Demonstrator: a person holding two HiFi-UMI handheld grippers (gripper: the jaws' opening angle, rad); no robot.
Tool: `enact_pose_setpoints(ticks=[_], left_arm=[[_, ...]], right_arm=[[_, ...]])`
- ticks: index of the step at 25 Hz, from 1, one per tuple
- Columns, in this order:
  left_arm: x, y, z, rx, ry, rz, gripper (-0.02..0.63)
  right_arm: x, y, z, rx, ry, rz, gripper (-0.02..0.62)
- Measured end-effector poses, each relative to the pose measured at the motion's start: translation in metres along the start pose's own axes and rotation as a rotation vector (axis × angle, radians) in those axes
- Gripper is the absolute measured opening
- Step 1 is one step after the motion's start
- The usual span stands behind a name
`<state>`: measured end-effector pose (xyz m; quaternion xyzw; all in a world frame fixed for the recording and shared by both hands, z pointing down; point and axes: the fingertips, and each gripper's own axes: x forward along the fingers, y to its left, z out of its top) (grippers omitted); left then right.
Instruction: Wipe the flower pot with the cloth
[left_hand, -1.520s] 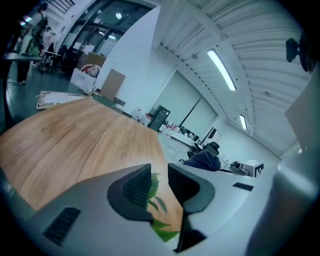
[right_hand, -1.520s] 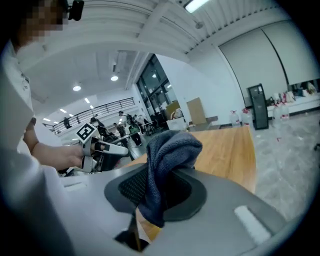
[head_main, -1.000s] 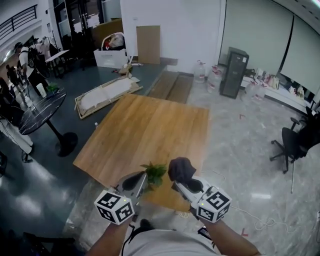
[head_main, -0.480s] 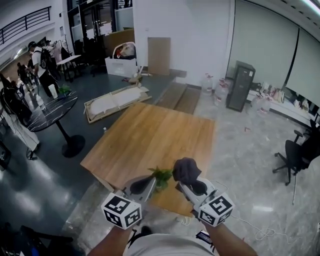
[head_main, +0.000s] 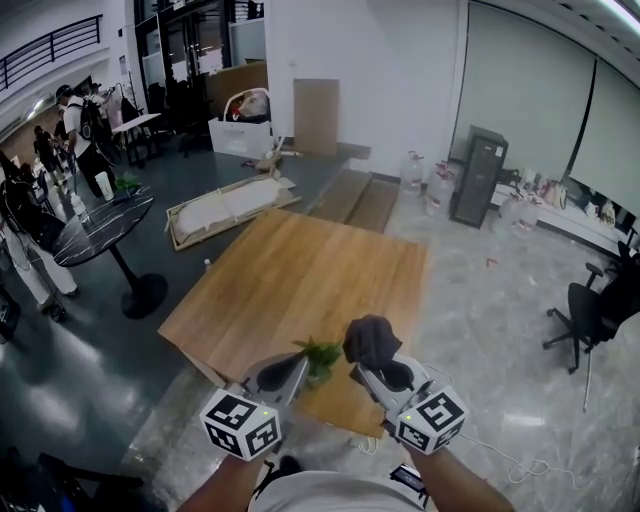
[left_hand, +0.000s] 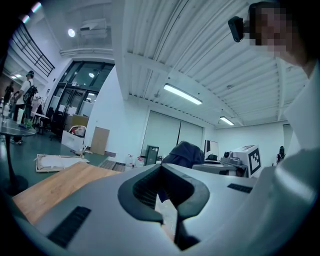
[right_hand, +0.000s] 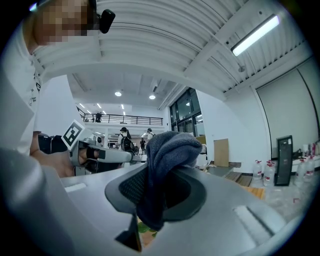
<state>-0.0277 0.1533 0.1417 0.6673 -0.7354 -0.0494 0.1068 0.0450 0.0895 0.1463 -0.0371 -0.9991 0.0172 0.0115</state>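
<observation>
Nearest in the head view, the left gripper (head_main: 298, 366) at 6 o'clock has its jaws pressed together, and the right gripper (head_main: 362, 370) at 5 o'clock pinches a bunched dark grey-blue cloth (head_main: 369, 339). Between their tips show the green leaves (head_main: 319, 352) of the flower pot, the pot itself hidden. They hang over the near edge of a square light wooden tabletop (head_main: 300, 270) that stretches towards 12 o'clock.

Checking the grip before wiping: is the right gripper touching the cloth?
Touching. The right gripper view shows the right gripper shut on the cloth, which bunches up between its jaws.
</observation>
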Motion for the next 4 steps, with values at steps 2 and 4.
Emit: enact_pose_setpoints(ticks=[2,4], left_arm=[[0.0017,-0.0002,0.0012,-0.003,-0.001,-0.002,0.006],[0.0052,-0.0015,0.0021,-0.005,-0.003,-0.005,0.006]], right_arm=[[-0.0014,-0.0025,0.0022,0.004,-0.001,-0.002,0.067],[-0.0035,-0.0062,0.0042,0.010,-0.003,-0.002,0.067]])
